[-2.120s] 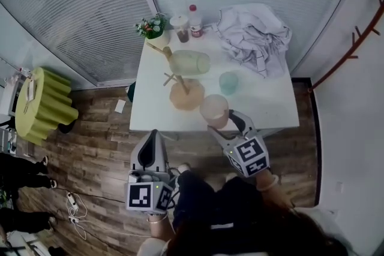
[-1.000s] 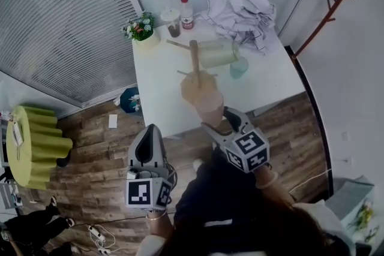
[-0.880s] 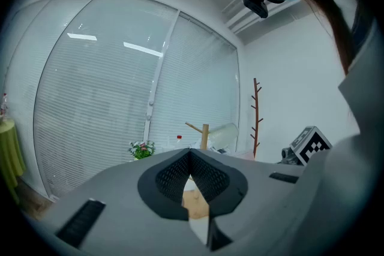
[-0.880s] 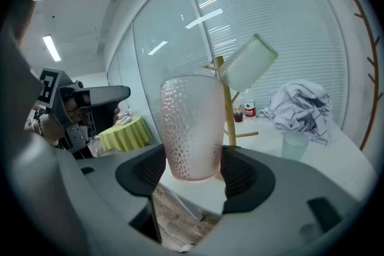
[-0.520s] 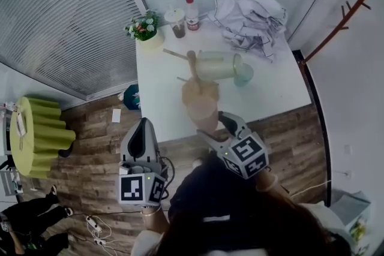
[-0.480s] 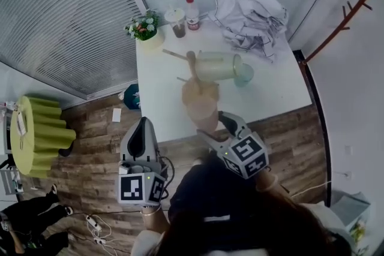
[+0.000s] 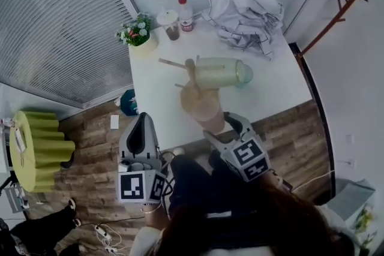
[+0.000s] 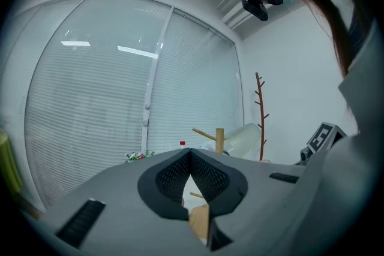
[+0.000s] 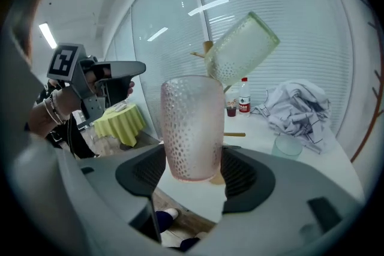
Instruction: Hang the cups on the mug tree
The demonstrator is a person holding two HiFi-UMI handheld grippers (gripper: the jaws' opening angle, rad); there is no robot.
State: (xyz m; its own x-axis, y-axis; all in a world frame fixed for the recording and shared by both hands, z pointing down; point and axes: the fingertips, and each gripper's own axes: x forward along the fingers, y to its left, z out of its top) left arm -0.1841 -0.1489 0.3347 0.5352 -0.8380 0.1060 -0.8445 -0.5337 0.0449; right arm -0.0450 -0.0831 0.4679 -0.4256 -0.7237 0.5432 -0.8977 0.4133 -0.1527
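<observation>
Currently my right hand-held gripper (image 7: pixel 219 123) is clamped on the pink cup (image 7: pixel 207 110), over the counter (image 7: pixel 270 81) edge, near the tree (image 7: pixel 192 72). Recommended: tip its mouth onto a bare peg (image 7: pixel 168 63), clear of the green cup (image 7: pixel 217 72). My left hand-held gripper (image 7: pixel 141 135) is closed and empty.

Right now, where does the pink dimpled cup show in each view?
Head view: pink cup, centre, just below the mug tree.
Left gripper view: not in it.
Right gripper view: pink cup, centre, between the jaws.
Shared landmark: mug tree.
</observation>
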